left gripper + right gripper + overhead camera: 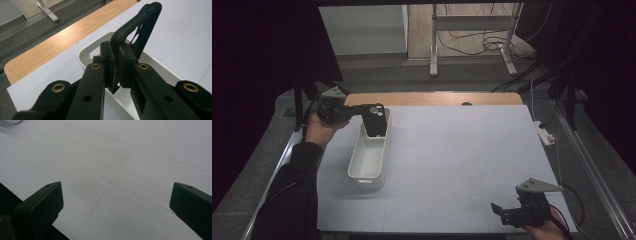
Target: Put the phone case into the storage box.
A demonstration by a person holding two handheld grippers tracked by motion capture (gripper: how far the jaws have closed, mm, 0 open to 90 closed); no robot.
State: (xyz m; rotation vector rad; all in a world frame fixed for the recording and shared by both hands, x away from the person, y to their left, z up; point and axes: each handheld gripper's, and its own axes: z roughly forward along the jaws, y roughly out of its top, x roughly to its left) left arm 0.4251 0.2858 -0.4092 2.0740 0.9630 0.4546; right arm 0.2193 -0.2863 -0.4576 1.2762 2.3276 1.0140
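Note:
A black phone case (375, 120) with camera cut-outs hangs over the far end of a long white bin (366, 159). My left gripper (361, 112) is shut on the case's edge, and a hand holds it from the table's left side. In the left gripper view the jaws pinch the case (140, 27) just above the bin's rim (85, 53), with my left gripper (117, 65) tight on it. My right gripper (498, 210) rests low at the front right of the table. Its jaws stand wide apart, and my right gripper (116, 202) has bare white table between them.
The white table top (462, 150) has a wooden strip (432, 98) along its back edge. A power strip (546, 134) lies off the right side. Metal frame legs (433, 50) and cables sit on the floor behind.

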